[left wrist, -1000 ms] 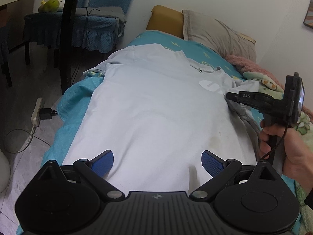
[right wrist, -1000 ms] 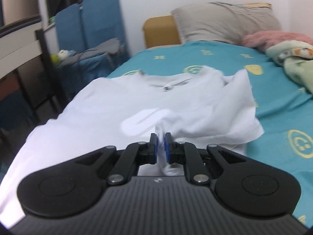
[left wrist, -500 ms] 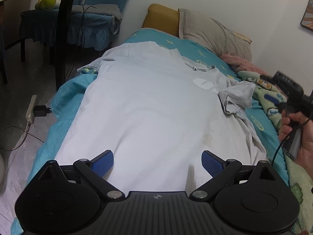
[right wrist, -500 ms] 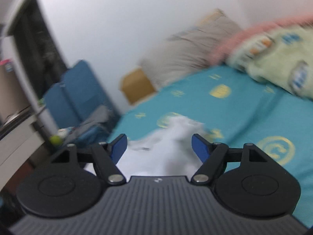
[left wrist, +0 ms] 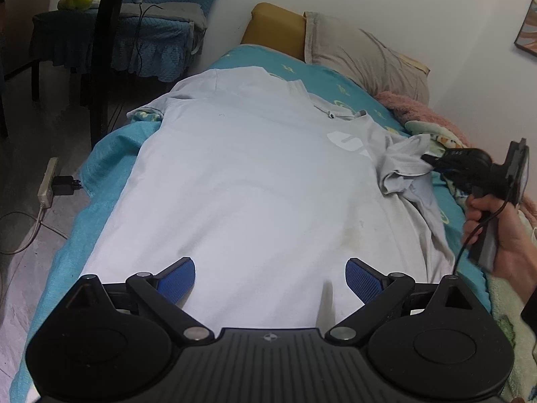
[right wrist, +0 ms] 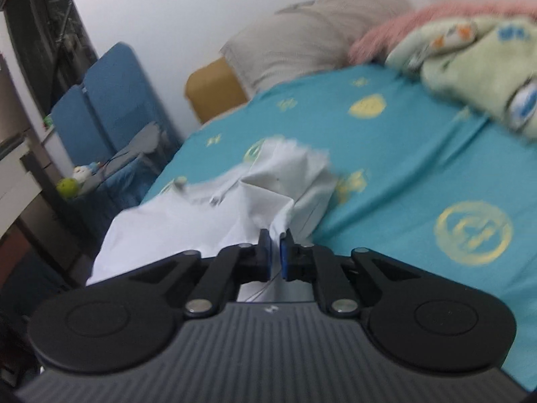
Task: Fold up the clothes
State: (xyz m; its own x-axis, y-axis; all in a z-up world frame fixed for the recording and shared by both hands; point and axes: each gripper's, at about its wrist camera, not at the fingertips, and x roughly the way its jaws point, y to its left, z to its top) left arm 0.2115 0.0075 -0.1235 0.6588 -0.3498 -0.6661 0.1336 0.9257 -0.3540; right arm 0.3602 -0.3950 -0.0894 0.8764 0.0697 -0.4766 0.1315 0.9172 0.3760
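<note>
A white T-shirt lies spread lengthwise on the teal bed sheet, collar toward the pillows. My left gripper hovers open over the shirt's hem, nothing between its blue pads. The right gripper, held by a hand, is shut on the crumpled right sleeve. In the right wrist view that gripper pinches white sleeve fabric between its blue pads, lifted slightly off the sheet.
A grey pillow and a tan cushion lie at the bed's head. A pink and green blanket is bunched along the right side. Left of the bed stand a dark post, a blue-covered table and a power strip on the floor.
The right gripper let go of the sleeve and opened half a second ago; now it is shut again on the sleeve's outer edge. The left gripper stayed open over the hem.
</note>
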